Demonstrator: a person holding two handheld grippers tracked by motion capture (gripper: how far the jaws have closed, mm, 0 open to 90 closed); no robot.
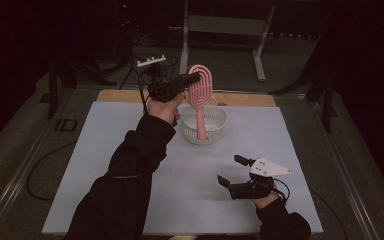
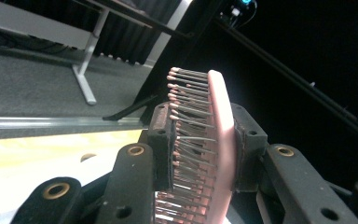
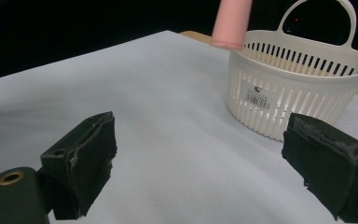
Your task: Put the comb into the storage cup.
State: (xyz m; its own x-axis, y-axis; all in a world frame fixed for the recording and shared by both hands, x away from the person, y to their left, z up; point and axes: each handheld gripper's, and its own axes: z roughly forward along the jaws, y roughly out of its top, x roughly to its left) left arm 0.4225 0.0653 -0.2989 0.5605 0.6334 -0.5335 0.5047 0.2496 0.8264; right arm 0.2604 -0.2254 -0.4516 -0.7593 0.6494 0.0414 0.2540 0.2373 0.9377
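Above white basket (image 1: 204,125), pink hairbrush (image 1: 200,95)

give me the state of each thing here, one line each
pink hairbrush: held upright by its head, handle hanging down at the basket
white basket: upright on the table, handle raised; contents cannot be told
left gripper: shut on the pink hairbrush, raised
right gripper: open, nothing between its jaws, low over the table

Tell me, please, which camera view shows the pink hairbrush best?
The high view: the whole pink hairbrush hangs handle-down over the white basket, held by the left gripper. The left gripper view shows its bristles edge-on; the right gripper view shows the handle's tip.
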